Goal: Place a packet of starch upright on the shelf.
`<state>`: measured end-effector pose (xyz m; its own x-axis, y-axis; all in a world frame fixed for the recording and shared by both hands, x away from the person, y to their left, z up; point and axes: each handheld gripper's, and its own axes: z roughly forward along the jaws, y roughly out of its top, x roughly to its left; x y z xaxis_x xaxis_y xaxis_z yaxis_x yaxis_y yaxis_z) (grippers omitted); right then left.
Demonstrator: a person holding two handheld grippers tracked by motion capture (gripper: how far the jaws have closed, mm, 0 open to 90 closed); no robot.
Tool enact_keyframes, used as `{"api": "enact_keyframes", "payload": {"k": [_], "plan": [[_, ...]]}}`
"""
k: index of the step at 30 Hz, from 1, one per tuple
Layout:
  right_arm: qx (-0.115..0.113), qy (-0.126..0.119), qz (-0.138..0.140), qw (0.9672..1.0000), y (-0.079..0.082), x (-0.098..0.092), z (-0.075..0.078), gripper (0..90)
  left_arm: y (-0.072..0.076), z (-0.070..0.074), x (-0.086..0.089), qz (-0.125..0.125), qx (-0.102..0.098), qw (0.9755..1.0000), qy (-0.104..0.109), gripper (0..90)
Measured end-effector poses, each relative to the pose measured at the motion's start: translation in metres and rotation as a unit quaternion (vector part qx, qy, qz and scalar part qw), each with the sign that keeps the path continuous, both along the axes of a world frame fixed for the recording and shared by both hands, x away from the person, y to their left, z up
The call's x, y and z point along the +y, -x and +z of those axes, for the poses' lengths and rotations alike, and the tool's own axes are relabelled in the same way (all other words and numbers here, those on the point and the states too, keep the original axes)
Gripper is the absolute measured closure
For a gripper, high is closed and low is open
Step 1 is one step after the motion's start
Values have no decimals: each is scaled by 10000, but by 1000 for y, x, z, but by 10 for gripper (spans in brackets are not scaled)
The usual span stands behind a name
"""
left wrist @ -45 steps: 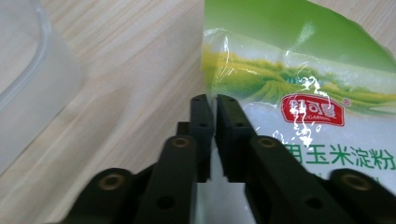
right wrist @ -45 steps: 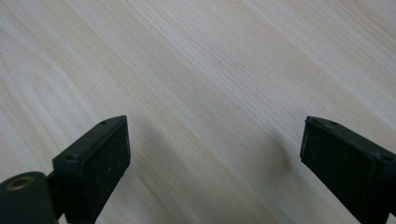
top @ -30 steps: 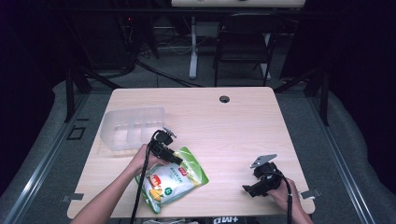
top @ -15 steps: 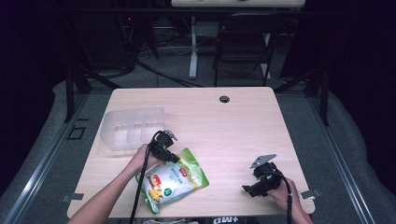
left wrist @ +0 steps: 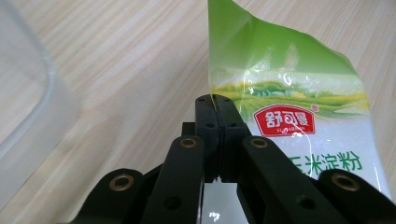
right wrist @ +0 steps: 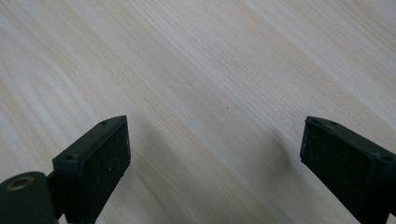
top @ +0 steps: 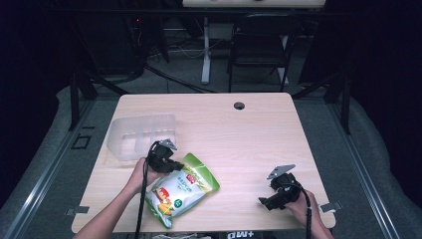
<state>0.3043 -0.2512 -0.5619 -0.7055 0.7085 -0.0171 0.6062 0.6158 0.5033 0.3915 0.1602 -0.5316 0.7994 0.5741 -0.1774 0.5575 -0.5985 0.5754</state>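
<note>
My left tool (top: 166, 160) sits in the lower left of the high view, and its jaws are clamped on the edge of the snack bag (top: 180, 191). They have just been closing, with the thin plastic rim of the bag pinched between them. In the left gripper view the left tool (left wrist: 215, 100) shows its two black jaws pressed flat together at the centre of the frame, and the bag (left wrist: 289, 93) spreads away to the right, green at the top with a red label and white print lower down. The bag's upper corner stands up above the jaw tips.

In the high view the bag lies on the counter (top: 239, 134) near its front edge, slanting from my left tool down toward the bottom of the frame. A clear plastic bin (top: 139, 134) stands just beyond my left tool, toward the upper left of the counter; its pale wall (left wrist: 28, 116) fills the left edge of the left gripper view.

My right tool (top: 278, 191) rests low at the lower right of the high view, well apart from the bag. In the right gripper view the right tool (right wrist: 215, 149) has its jaws spread wide apart, with bare wood grain (right wrist: 196, 70) between them.
</note>
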Motion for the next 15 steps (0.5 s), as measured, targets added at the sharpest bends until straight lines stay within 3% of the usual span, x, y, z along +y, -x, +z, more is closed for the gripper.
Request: {"api": "enact_keyframes", "payload": {"k": [4, 15], "plan": [[-1, 30, 26, 10000, 0, 1, 0, 78, 6, 5, 11, 145, -141, 9995, 242, 898], [14, 35, 14, 10000, 0, 1, 0, 78, 19, 15, 33, 491, -561, 9964, 411, 898]]}}
